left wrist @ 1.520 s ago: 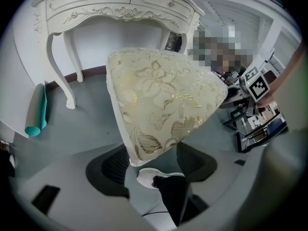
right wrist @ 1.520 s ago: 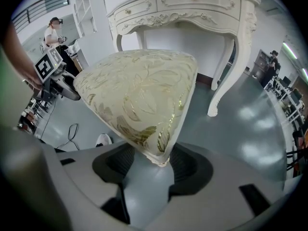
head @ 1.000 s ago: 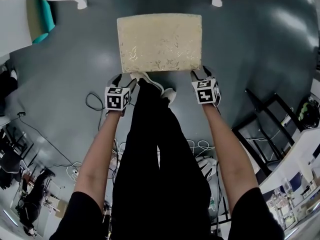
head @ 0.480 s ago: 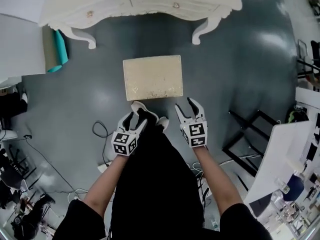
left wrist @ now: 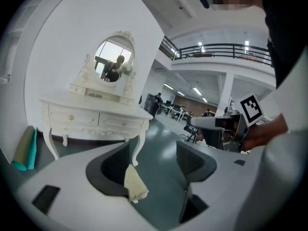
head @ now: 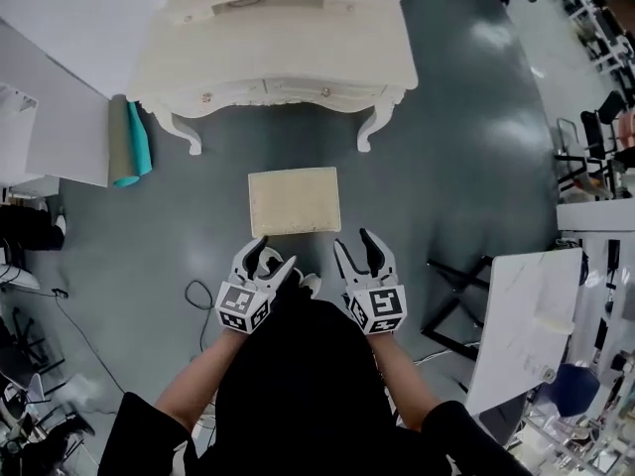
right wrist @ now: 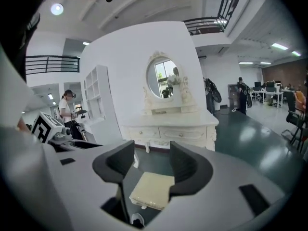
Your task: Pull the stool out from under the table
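Note:
The stool [head: 294, 201], with a cream patterned cushion, stands on the dark floor in front of the white dressing table [head: 288, 58], clear of its legs. My left gripper [head: 270, 256] and right gripper [head: 354, 244] hang side by side on the near side of the stool, well above it, both open and holding nothing. In the left gripper view, a corner of the stool [left wrist: 134, 184] shows by the left jaw of the gripper [left wrist: 154, 162], with the table [left wrist: 91, 117] behind. In the right gripper view, the stool [right wrist: 153, 189] lies far below the open gripper [right wrist: 151, 160], in front of the table [right wrist: 168, 131].
Rolled teal and grey mats [head: 129, 142] lean by the table's left leg. A black frame [head: 456, 296] and a white marble-topped table [head: 521, 315] stand at the right. Cables [head: 198, 291] lie on the floor at the left. A person [right wrist: 67, 107] stands by shelves.
Both grippers have left the stool's near corners and risen high above the floor. The view has pulled back, so the stool looks smaller and the whole dressing table shows.

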